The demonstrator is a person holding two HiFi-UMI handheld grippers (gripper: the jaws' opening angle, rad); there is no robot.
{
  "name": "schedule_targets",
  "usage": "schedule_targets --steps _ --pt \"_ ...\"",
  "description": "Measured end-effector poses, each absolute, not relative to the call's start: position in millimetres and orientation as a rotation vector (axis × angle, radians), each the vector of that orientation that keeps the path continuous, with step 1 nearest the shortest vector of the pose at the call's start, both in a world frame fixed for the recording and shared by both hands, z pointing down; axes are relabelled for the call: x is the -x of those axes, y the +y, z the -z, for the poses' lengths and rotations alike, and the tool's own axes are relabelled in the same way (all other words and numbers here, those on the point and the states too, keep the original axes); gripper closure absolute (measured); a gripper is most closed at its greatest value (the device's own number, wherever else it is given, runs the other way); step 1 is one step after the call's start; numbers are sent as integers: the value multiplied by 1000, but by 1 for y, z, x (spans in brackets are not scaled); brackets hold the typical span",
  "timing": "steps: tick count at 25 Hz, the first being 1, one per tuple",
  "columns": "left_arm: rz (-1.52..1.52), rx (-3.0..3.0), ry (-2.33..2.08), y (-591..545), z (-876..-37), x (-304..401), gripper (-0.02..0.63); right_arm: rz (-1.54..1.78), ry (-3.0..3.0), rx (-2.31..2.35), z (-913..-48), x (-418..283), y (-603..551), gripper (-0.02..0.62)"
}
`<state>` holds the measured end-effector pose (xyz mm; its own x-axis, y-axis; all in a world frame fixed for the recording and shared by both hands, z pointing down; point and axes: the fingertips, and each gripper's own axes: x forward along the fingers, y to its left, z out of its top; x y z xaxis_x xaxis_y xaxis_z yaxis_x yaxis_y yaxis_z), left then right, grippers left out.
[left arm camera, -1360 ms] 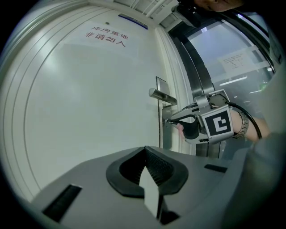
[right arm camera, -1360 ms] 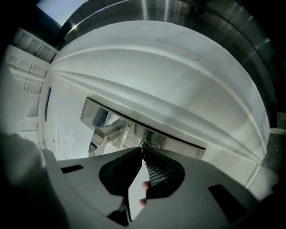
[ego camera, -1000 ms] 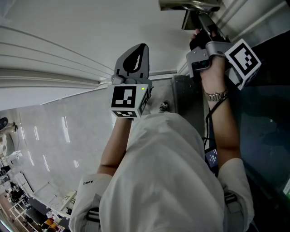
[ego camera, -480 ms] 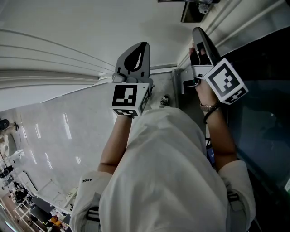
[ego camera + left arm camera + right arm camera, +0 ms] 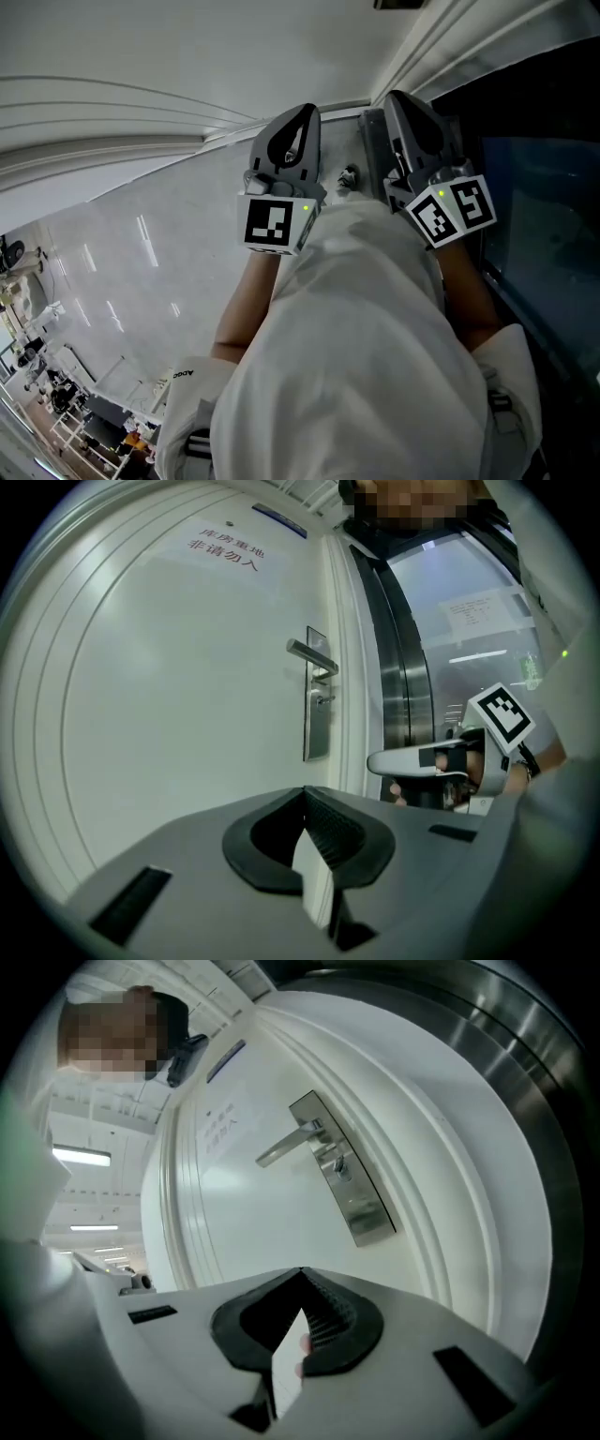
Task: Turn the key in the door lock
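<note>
– Jaws logged as closed on both tools. On the left gripper (image 5: 305,799) the pads are met at the tip with nothing between them. The right gripper (image 5: 302,1283) has just been closing its jaws; they are now met and nothing is held.

– Where is the lock recorded?

– The lock plate (image 5: 317,726) is seen just above centre in the left gripper view, on the white door (image 5: 169,696), close to the door's right edge. It is a narrow upright metal strip, with a lever handle (image 5: 312,654) mounted near its top. In the right gripper view the same plate is shown tilted, upper right of centre. Both grippers are held well apart from it.

– And the key?

– A small bright stub is made out just under the handle. It is taken to be the key (image 5: 323,697), but it is too small for its shape or turn to be told.

– What could go wrong from here?

– If the key is approached with the jaws shut, it would be knocked, not gripped, so reopening is judged necessary first. The key head looks small and smooth, so a slip under twisting is likely if little of it is caught. The handle hangs directly above and could be bumped. The tilt in the right gripper view suggests the jaws may meet the key off-square.
</note>
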<state>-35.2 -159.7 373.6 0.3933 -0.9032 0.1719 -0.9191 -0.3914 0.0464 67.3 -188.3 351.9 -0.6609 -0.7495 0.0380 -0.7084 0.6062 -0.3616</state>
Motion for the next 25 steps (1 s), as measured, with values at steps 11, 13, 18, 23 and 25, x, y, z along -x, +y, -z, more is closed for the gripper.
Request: schedule_targets --steps 11,13,18,23,25 --pt "-162 -2492 -1670 -135 -392 26 598 391 2824 1453 -399 -91 -151 593" --pt "-167 -2503 -1660 -136 -391 28 598 381 2817 1465 -397 -88 -153 594" --pt "-176 -2545 -1587 -154 -398 19 598 334 2804 1558 -402 -94 -162 593" --pt "-158 -2611 -1518 -163 -395 -11 598 312 2806 1610 -406 -103 -148 594" --pt "-139 -2626 -1505 -161 -390 -21 598 303 2814 1613 -408 -107 -144 593"
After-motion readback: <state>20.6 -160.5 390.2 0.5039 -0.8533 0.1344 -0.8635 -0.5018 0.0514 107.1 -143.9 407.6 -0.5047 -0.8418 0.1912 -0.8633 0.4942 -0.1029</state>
